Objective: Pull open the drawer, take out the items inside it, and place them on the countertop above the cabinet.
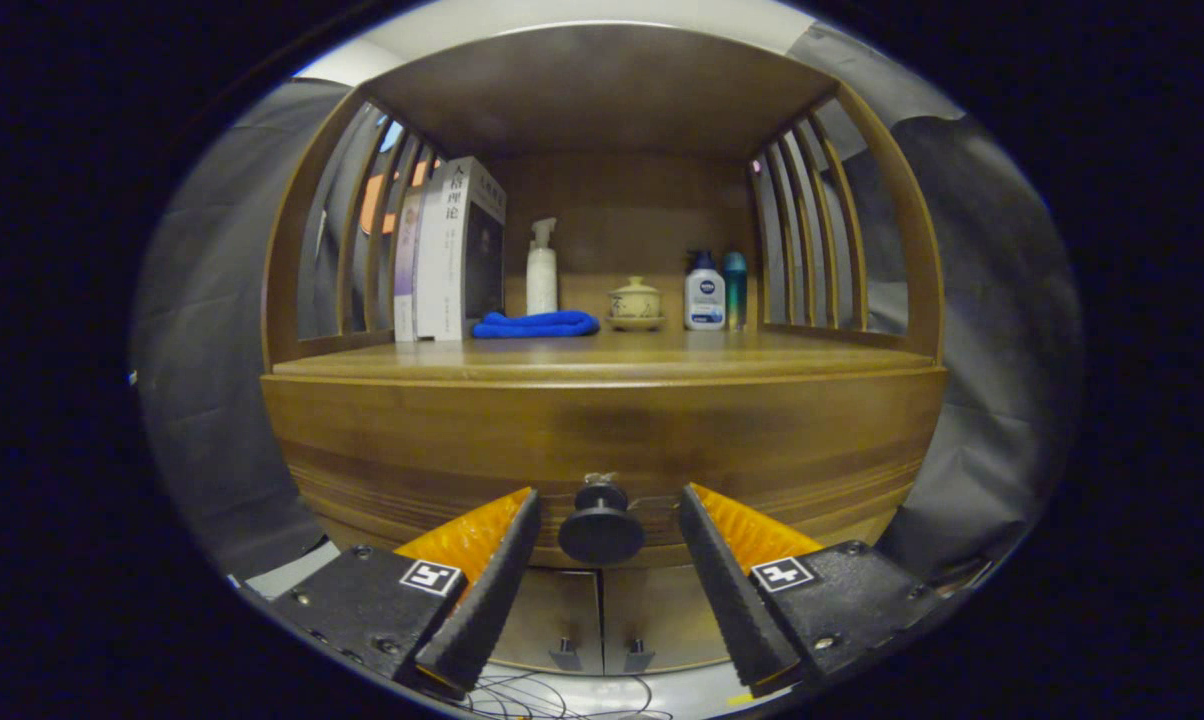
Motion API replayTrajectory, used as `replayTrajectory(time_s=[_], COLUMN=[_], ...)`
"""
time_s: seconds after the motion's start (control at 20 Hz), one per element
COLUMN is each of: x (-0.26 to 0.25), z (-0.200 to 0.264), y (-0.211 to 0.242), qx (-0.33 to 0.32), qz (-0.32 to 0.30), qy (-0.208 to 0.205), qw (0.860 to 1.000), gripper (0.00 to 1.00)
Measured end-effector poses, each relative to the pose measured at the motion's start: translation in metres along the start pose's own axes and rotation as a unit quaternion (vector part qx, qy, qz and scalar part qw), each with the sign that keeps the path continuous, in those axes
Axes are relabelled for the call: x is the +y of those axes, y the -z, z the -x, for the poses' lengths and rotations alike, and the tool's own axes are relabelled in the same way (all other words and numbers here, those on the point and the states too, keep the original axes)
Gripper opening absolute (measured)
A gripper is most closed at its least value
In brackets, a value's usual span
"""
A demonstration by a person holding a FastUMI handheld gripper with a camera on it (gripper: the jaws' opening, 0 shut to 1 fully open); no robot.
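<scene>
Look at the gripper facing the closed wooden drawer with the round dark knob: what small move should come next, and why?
Probably close the fingers on the round dark knob. The gripper is open, with the knob sitting between its fingertips, a gap showing on each side. The wooden drawer front looks flush with the cabinet, so it is not yet pulled; a grip on the knob has to come before any pull.

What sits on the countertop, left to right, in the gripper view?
Books → blue cloth → white spray bottle → lidded ceramic cup → white lotion bottle → teal bottle. The tool is open, with the drawer knob between its fingers.
</scene>
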State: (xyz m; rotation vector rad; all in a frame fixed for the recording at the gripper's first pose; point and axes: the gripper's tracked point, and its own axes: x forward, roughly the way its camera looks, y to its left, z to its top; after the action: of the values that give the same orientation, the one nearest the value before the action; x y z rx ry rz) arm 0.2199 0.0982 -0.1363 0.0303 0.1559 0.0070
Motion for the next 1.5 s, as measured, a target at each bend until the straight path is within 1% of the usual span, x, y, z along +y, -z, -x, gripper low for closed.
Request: replayTrajectory(time_s=[0.25,0.35,0.4,0.45,0.55,0.95,1.15,1.25,1.5], x=[0.008,0.006,0.007,0.005,0.006,0.003,0.006,0.005,0.008], z=[-0.016,-0.020,-0.016,-0.017,-0.017,-0.017,-0.012,-0.007,0.014], y=[0.004,0.005,0.005,0.004,0.006,0.006,0.006,0.007,0.012], qx=[0.006,0.001,-0.001,0.002,0.007,0.010,0.016,0.015,0.022], qz=[0.004,0.008,0.010,0.008,-0.001,0.016,0.007,0.013,0.012], qy=[-0.006,0.005,0.006,0.008,0.007,0.009,0.005,0.004,-0.004], qw=[1.000,1.000,1.000,1.000,1.000,1.000,1.000,1.000,1.000], gripper=[0.70,0.62,0.60,0.52,0.50,0.39,0.37,0.37,0.37])
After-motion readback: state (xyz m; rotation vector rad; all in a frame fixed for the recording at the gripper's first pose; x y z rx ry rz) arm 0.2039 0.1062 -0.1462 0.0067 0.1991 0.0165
